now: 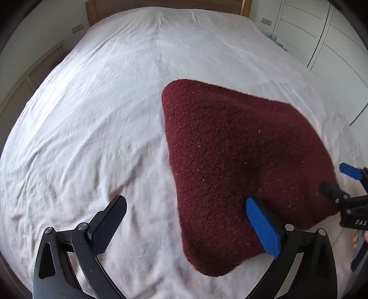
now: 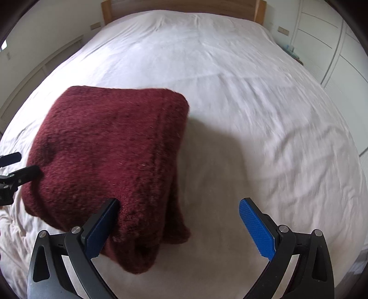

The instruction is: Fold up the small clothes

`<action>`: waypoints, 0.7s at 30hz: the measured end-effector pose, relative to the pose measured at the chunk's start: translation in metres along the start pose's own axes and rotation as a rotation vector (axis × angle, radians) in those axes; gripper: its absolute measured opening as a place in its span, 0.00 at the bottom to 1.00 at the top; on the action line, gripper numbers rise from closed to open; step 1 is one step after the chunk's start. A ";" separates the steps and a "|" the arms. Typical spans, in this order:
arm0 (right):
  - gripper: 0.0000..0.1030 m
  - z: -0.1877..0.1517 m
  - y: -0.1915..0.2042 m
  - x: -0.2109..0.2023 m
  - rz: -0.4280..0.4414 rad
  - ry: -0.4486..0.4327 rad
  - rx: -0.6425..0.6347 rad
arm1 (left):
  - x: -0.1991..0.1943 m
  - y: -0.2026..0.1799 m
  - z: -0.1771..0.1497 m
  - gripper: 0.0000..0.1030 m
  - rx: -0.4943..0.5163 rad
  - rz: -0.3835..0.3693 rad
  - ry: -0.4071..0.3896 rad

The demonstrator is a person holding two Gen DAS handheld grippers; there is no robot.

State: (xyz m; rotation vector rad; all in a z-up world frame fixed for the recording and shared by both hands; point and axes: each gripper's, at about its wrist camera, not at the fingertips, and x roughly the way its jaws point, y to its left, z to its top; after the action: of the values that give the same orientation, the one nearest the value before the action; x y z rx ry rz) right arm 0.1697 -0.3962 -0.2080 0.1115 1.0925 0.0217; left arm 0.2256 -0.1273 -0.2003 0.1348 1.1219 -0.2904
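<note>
A dark red fuzzy garment lies folded on the white bed sheet. In the right wrist view the garment shows a folded edge with a seam on its right side. My left gripper is open above the garment's near left edge, with its blue right finger over the fabric. My right gripper is open over the garment's near right corner, its left finger touching the fabric. My right gripper also shows in the left wrist view, and my left gripper shows at the left edge of the right wrist view.
The bed sheet is wrinkled and spreads wide around the garment. A wooden headboard stands at the far end. White wardrobe doors line the right wall, and a low cabinet runs along the left.
</note>
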 end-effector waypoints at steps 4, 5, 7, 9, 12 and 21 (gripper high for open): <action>1.00 -0.008 -0.010 0.015 0.027 0.006 0.025 | 0.010 0.001 -0.006 0.99 0.003 0.026 -0.007; 1.00 -0.010 -0.012 0.018 0.035 0.006 0.031 | 0.013 0.001 -0.008 1.00 0.008 0.032 -0.004; 1.00 -0.014 -0.016 0.022 0.050 0.008 0.051 | 0.020 0.001 -0.013 1.00 0.021 0.037 0.006; 1.00 -0.016 -0.019 0.023 0.066 0.003 0.077 | 0.022 0.001 -0.013 1.00 0.017 0.030 0.006; 1.00 -0.013 -0.016 0.017 0.053 0.005 0.072 | 0.021 0.003 -0.011 1.00 0.012 0.020 0.004; 1.00 -0.002 -0.009 -0.043 0.049 -0.023 0.043 | -0.016 0.009 -0.016 0.99 -0.010 0.012 -0.035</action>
State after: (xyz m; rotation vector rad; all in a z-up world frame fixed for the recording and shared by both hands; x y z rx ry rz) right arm 0.1476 -0.4083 -0.1715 0.1765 1.0671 0.0408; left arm 0.2082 -0.1122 -0.1930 0.1274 1.0872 -0.2753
